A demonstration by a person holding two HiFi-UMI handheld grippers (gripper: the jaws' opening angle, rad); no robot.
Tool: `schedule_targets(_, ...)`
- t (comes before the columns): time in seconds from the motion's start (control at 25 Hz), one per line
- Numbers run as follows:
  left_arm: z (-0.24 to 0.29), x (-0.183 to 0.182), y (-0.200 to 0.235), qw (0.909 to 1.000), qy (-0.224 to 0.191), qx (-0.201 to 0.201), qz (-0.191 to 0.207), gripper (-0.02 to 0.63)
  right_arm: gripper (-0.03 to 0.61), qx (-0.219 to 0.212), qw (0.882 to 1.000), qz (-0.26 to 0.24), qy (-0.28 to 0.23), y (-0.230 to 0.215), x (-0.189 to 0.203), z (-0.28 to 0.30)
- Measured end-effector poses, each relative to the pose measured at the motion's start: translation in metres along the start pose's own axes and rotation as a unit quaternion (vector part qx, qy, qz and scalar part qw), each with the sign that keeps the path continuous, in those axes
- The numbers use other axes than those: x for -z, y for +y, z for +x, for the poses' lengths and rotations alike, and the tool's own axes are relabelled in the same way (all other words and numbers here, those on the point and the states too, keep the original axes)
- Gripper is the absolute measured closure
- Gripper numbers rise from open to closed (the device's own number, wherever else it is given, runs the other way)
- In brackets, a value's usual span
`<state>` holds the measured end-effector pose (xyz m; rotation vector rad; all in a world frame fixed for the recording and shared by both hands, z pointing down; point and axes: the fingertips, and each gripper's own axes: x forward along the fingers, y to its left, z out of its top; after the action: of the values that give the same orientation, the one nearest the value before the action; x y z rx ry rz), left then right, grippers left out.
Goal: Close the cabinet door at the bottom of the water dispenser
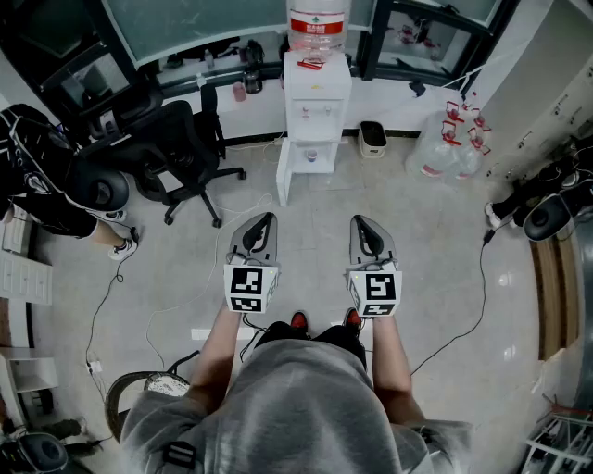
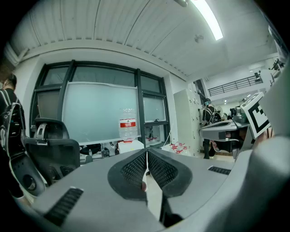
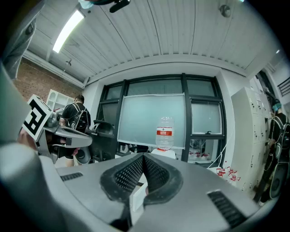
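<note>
The white water dispenser (image 1: 316,102) stands against the far wall with a large bottle (image 1: 318,23) on top. Its bottom cabinet door (image 1: 283,173) hangs open, swung out to the left, and a small item shows inside the cabinet. Both grippers are held level well short of it, over bare floor. My left gripper (image 1: 268,219) and right gripper (image 1: 360,222) both have their jaws together with nothing between them. The bottle (image 2: 128,129) rises above the closed tips (image 2: 146,152) in the left gripper view. It also stands over the closed tips (image 3: 143,156) as the bottle (image 3: 165,132) in the right gripper view.
A black office chair (image 1: 181,148) stands left of the dispenser, and a person in black (image 1: 42,180) sits further left. A small bin (image 1: 372,137) and a cluster of empty water bottles (image 1: 447,146) lie to the right. Cables (image 1: 477,305) trail over the floor.
</note>
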<state>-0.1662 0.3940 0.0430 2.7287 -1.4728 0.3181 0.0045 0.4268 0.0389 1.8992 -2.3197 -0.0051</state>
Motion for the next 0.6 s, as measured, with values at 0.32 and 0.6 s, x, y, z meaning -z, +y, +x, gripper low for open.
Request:
schedule_targets(0.32, 0.002, 0.001, 0.017, 1.0000, -0.005, 0.002, 0.000, 0.586, 0.563, 0.005, 1.000, 0.002, -0.002, 0.008, -0.002, 0.013)
schedule_targets(0.6, 0.013, 0.001, 0.033, 1.0000, -0.005, -0.001, 0.001, 0.586, 0.563, 0.002, 1.000, -0.002, 0.000, 0.012, -0.004, 0.032)
